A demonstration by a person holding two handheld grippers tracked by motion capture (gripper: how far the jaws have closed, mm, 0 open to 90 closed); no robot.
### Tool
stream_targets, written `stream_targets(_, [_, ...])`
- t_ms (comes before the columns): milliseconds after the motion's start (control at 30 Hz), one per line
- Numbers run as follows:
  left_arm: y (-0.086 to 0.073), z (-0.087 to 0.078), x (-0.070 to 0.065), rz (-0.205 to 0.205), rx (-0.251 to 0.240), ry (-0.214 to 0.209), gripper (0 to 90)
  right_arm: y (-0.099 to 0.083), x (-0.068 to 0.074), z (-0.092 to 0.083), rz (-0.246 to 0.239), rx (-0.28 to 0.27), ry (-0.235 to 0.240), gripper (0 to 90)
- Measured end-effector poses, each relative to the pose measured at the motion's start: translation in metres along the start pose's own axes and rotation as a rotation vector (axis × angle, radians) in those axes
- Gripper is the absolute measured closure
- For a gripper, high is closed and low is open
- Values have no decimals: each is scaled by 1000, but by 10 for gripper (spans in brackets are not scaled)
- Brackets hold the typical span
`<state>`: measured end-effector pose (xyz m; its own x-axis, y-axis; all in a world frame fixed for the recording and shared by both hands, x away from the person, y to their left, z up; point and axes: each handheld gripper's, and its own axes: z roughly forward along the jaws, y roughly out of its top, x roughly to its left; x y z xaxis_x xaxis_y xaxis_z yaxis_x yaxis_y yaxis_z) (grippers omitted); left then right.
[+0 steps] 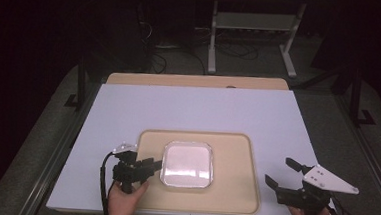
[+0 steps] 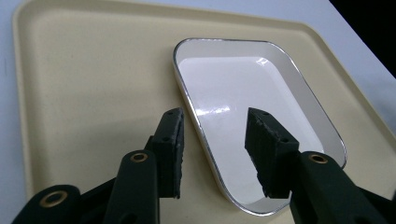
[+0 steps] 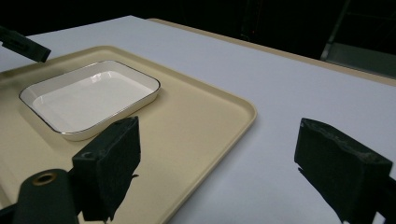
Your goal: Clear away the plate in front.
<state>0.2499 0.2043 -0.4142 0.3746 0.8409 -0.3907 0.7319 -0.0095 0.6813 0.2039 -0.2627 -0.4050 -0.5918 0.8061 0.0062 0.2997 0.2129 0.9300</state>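
My left gripper [image 2: 214,144] has its jaws parted astride the near rim of the shallow white rectangular enamel dish with a silver edge [image 2: 252,98], pads not pressing. I judge the dish stiff, light, glossy and slippery (chippable too), so the rim wall is my hold. It sits mid-way on the beige plastic tray [image 1: 233,190]. My right gripper [image 1: 282,175] hangs wide open, off the tray's right edge.

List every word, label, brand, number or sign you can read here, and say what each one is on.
None: no text can be read.
The white dish, the beige tray, the white table top and both grippers, left and right, bear no lettering or marks that can be made out.
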Motion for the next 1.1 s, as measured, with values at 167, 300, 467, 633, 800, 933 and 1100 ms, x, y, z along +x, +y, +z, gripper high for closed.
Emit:
stream_targets(167, [4, -6, -2, 52, -24, 5, 540, 0, 0, 0, 1, 1, -3, 134])
stream_targets(300, [6, -11, -2, 89, -47, 10, 518, 0, -1, 0, 2, 1, -6, 134])
stream_targets(467, [7, -15, 0, 140, -53, 15, 523, -1, -1, 1, 3, 6, -8, 134])
stream_targets(633, [8, -19, -1, 184, -70, 24, 488, -1, -1, 1, 1, 11, -10, 134])
stream_targets(800, [10, -26, -4, 236, -89, 24, 472, -1, -1, 2, 2, 17, -13, 134])
stream_targets(933, [10, -31, -7, 278, -110, 29, 447, -1, -1, 2, 2, 17, -13, 134])
stream_targets(1100, [8, -35, -10, 316, -124, 27, 414, -1, -1, 2, 3, 20, -12, 134])
